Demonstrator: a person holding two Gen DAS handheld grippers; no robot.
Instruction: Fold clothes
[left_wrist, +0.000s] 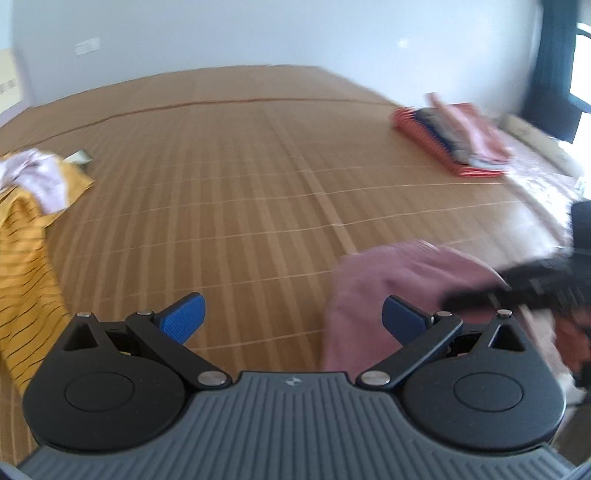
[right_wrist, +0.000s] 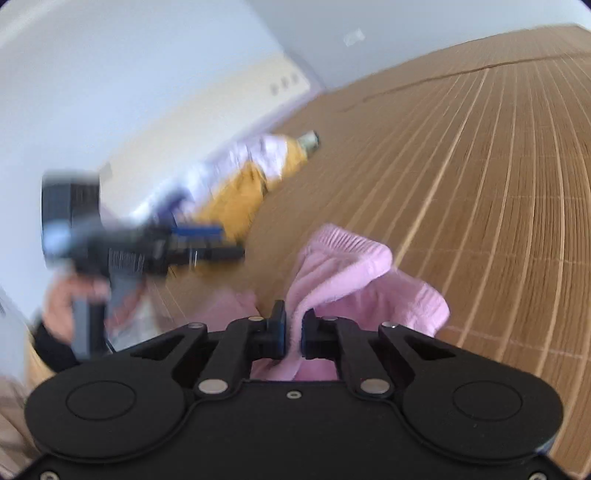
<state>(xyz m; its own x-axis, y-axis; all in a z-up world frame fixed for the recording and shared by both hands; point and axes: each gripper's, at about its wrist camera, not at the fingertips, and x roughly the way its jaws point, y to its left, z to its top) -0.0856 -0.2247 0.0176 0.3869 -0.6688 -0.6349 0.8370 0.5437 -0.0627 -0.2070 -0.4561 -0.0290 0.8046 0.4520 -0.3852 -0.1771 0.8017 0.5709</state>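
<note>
My right gripper (right_wrist: 293, 334) is clamped on a fold of the pink garment (right_wrist: 343, 266), rolled so the mat tilts in its view, while my left gripper (left_wrist: 291, 319) hangs slack with blue pads (left_wrist: 184, 319) spread wide over bare mat, the pink cloth just beside its right pad. The woven bamboo mat (left_wrist: 240, 177) runs to a pale wall. Farther off, a yellow striped garment (left_wrist: 26, 251) lies crumpled at left and a stack of folded clothes (left_wrist: 454, 136) at far right.

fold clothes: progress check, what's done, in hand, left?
Done: a folded stack sits at the mat's far right. In hand: the right gripper is shut on the pink garment; the left gripper is open, empty. Left: the yellow striped garment and pale clothes lie unfolded.
</note>
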